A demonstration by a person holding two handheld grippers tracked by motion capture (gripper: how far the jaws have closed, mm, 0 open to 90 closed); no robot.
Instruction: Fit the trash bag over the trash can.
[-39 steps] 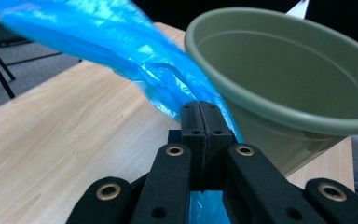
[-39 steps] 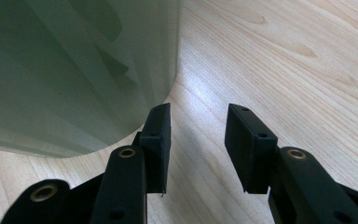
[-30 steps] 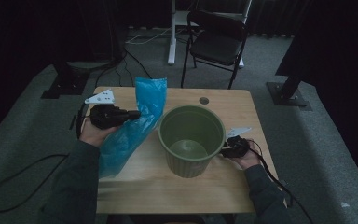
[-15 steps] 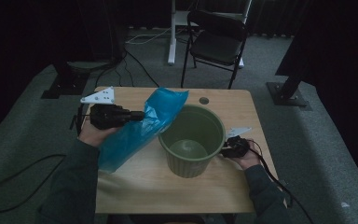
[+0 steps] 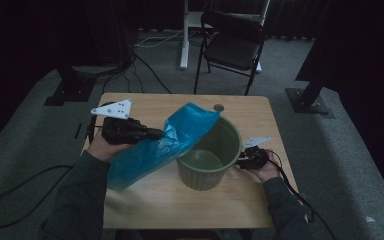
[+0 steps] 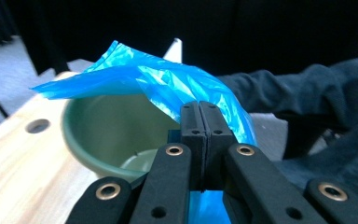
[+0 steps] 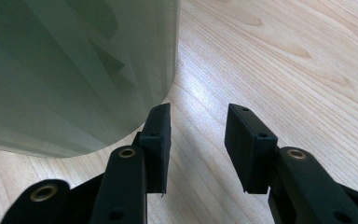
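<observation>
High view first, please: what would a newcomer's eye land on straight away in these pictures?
The bright blue plastic bag stands out most, pinched in the shut left gripper and draped across the near-left rim of the green ribbed pot at the table's centre. The right gripper rests open on the wood beside the pot's wall.

Blue bag, green ribbed pot, pale wood-grain table.
</observation>
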